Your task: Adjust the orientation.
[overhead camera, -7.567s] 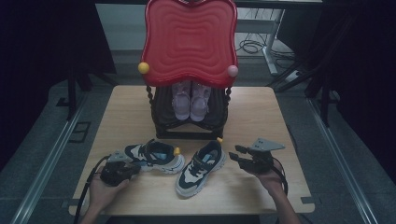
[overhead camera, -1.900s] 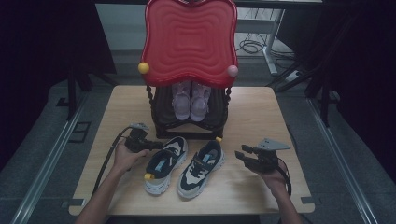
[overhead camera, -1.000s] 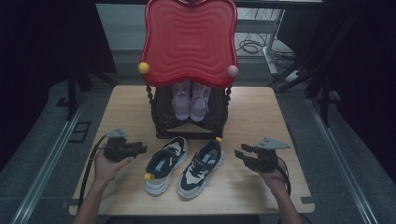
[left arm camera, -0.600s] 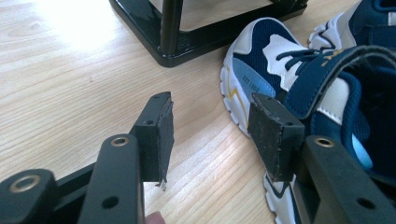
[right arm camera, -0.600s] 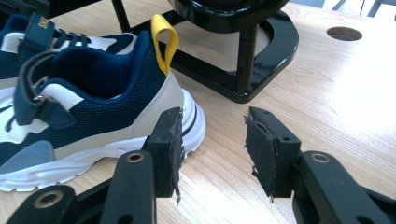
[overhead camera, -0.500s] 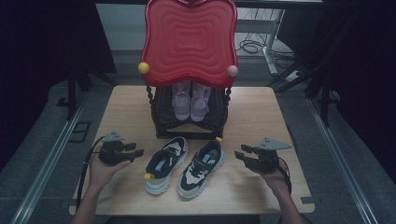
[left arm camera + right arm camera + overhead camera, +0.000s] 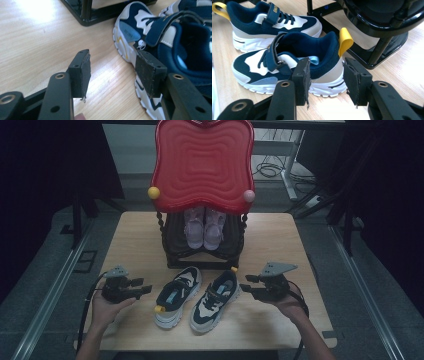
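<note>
Table — sneakers (paired), rack

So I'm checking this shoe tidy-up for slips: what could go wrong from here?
The right gripper points at the heel of the nearer navy-and-white sneaker; a sideways push might shove it into the other navy-and-white sneaker close beside it. The black shoe rack stands close behind, so a lifted shoe could clip its frame.
</note>
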Motion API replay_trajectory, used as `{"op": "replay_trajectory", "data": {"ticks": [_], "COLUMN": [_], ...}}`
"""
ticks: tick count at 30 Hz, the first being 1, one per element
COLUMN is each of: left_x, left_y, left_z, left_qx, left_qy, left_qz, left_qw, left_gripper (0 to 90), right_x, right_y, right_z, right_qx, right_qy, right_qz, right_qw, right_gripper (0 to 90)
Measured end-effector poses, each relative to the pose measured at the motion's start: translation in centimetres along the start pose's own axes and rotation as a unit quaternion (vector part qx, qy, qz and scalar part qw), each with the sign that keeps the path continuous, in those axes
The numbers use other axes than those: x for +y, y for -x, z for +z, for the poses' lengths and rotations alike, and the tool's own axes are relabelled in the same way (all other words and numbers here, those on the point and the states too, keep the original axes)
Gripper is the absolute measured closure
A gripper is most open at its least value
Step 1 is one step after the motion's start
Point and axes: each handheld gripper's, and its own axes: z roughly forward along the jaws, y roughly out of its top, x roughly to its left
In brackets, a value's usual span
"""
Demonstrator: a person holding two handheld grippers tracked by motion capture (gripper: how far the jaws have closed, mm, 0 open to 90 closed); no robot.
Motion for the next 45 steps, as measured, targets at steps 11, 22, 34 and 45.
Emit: {"op": "replay_trajectory", "data": {"ticks": [11, 22, 34, 45], "left_x": [-0.3, -0.7, -1.0, -1.1], "left_y": [-0.3, -0.2, -0.6, -0.6], "left_z": [0.0, 0.5, 0.4, 0.4], "left_qx": [-0.007, -0.013, -0.01, -0.009], "left_qy": [0.005, -0.004, -0.004, -0.007], "left_qz": [-0.016, -0.021, -0.025, -0.022], "left_qw": [0.9998, 0.9997, 0.9996, 0.9997], "left_gripper": [46.1, 46.0, 46.1, 46.1], "right_x": [3.0, 6.1, 5.9, 5.2], "right_y": [1.1, 2.2, 2.7, 2.8], "right_z": [2.1, 7.3, 8.8, 7.1], "right_qx": [-0.001, 0.027, 0.053, 0.044], "right_qy": [0.003, -0.038, -0.09, -0.114], "right_qz": [-0.014, -0.021, -0.021, -0.026], "right_qw": [0.9999, 0.9987, 0.9943, 0.9922], "right_gripper": [83.8, 88.9, 89.1, 89.1]}}
